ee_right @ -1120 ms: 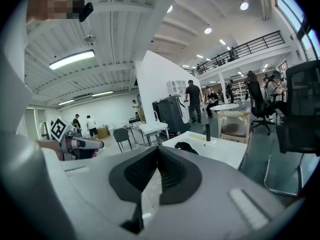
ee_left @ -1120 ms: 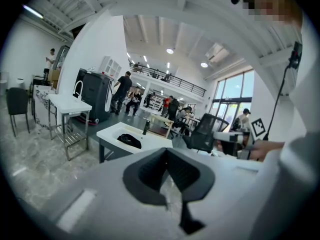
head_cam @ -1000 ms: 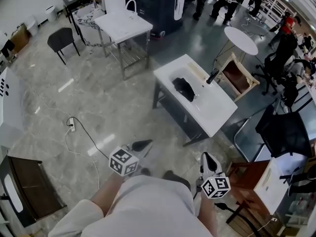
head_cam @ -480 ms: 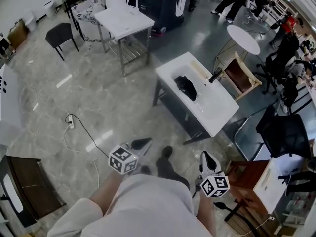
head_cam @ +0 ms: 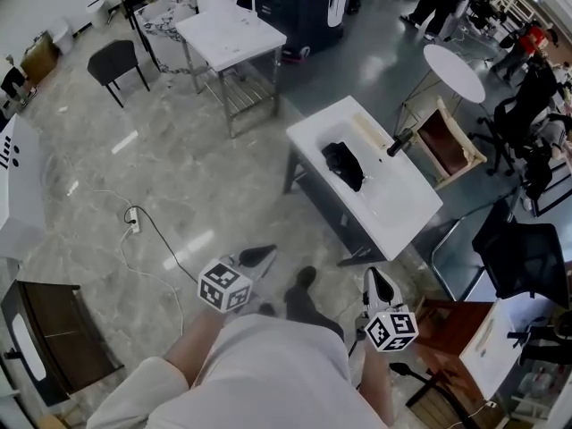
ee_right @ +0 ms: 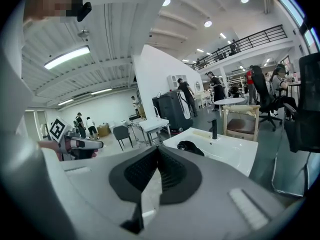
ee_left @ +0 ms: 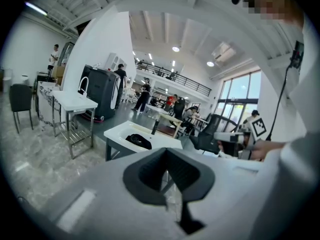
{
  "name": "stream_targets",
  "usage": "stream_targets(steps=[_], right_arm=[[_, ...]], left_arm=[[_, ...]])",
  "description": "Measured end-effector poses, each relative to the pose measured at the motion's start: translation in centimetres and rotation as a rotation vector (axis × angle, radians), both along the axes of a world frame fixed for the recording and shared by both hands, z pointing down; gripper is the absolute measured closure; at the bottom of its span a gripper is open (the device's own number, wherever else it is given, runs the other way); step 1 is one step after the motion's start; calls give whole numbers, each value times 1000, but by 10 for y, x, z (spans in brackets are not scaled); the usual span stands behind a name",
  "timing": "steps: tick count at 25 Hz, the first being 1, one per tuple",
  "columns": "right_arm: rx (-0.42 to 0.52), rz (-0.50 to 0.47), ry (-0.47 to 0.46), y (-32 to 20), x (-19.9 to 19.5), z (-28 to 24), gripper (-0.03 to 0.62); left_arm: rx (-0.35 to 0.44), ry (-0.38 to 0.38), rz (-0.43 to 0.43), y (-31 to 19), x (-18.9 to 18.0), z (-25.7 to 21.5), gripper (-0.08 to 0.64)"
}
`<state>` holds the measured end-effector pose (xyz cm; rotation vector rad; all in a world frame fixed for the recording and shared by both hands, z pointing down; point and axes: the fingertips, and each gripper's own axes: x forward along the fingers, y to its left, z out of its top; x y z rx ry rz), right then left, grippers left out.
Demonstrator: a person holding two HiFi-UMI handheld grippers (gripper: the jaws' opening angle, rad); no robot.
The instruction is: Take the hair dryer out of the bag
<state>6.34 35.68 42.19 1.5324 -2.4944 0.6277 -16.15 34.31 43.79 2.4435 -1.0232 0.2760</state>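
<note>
A black bag point(head_cam: 344, 164) lies on a white table point(head_cam: 402, 211) some way ahead of me; it also shows as a dark heap in the left gripper view point(ee_left: 138, 141) and the right gripper view point(ee_right: 189, 147). The hair dryer is hidden. A dark upright object point(head_cam: 399, 142) stands at the table's far edge. My left gripper point(head_cam: 265, 255) is held low in front of my body, shut and empty. My right gripper point(head_cam: 375, 282) hangs beside it, also shut with nothing between its jaws. Both point toward the table, well short of it.
A second white table point(head_cam: 231, 37) with a metal frame stands further back left, a dark chair point(head_cam: 117, 62) beside it. A round white table point(head_cam: 454, 71) and wooden chair point(head_cam: 451, 141) lie behind the bag's table. A power strip and cable point(head_cam: 134, 226) trail on the marble floor. People stand far back.
The white table with the bag has drawn closer and lower in the head view as I walk toward it. Both grippers stay shut and keep their place before my body.
</note>
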Motion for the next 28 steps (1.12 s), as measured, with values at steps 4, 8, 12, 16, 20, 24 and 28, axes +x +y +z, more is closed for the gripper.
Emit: stream_targets(steps=[4,8,12,16,20,24,28], right_arm=[[-9,-20,-2,-37,8,4,586],[-17,-37,-3,-75,17,7,586],[-30,-43,-13,-110,32,11,586],[-38,-58,-16,-143,48,16,586],[-46,-68,-22,-175,70,21,586],[-54,-87,-26,-205,89,29,586],[-61,-119,-22,-229,98,35,586]], left_arm=[[-2,-3,-38,-36,4,1,560],[-8,-11,-40,-69,14,2,560],[-16,-23,-48,-102,28,4,560],[-22,-35,-52,-132,45,7,560],[-32,-43,-65,-160,63,11,560],[-33,-47,-79,-186,80,14,560],[-29,-40,-93,-205,93,14,560]])
